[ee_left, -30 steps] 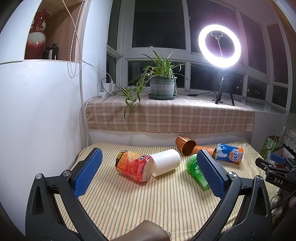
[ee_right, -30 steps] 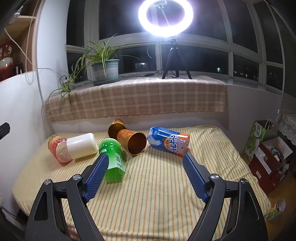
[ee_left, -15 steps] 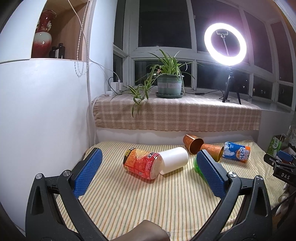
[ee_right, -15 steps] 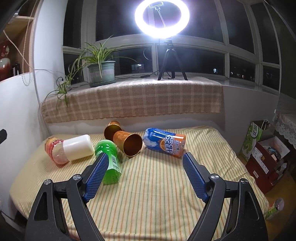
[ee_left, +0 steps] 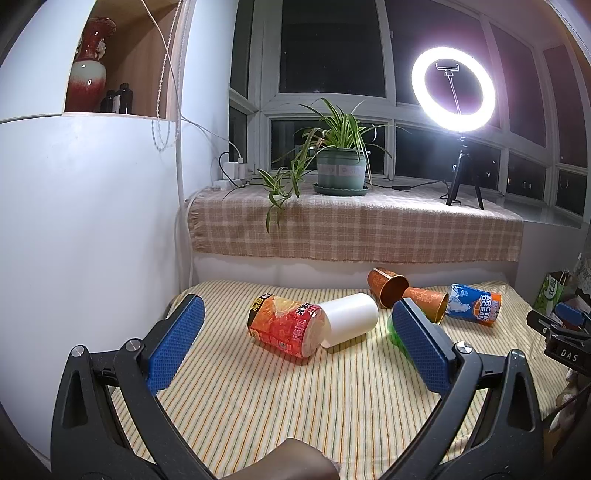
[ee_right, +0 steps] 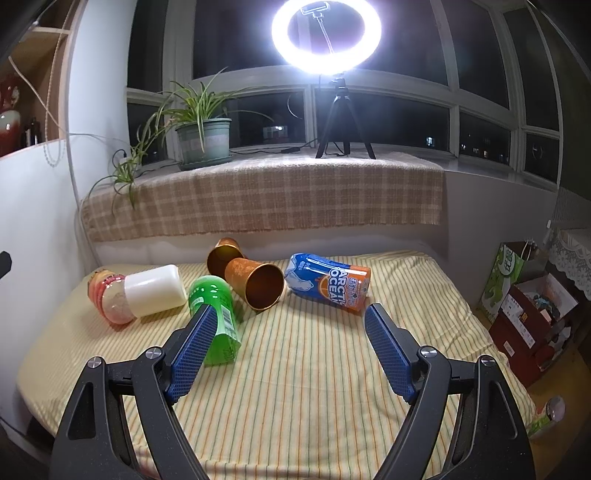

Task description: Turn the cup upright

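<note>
Night-dark windows, lit ring light, striped bed. On it, tipped over: two copper cups, nearer copper cup mouth forward, touching farther copper cup; beside them green bottle, blue can, white-capped jar. Left hand-held gripper and right hand-held gripper both spread wide, grasping nothing.

A bright ring light stands on the checked cloth at 12 o'clock. A green plant pot sits at 10 o'clock. A red vase is up at 11 o'clock on a shelf.
</note>
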Available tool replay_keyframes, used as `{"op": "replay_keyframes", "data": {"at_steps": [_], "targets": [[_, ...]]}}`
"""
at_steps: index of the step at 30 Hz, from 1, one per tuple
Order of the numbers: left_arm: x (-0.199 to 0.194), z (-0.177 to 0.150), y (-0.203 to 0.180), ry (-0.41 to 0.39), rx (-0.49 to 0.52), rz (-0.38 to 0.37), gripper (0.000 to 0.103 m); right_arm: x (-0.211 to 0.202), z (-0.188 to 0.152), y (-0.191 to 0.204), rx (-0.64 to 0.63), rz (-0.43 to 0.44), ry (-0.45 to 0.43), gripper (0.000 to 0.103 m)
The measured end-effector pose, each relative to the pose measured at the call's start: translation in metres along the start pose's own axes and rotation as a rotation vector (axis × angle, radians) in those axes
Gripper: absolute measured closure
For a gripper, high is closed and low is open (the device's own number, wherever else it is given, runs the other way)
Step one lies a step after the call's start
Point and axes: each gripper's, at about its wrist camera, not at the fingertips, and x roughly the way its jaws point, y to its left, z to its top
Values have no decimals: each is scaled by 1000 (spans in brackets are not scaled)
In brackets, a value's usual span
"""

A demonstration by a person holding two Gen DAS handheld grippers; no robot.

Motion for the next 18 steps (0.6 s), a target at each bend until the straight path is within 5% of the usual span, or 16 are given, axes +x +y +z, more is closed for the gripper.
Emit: {"op": "replay_keyframes", "data": {"at_steps": [18], "targets": [[1,0,0,-3,0,2,0,0,-1,1,-5,4,5,21]]}}
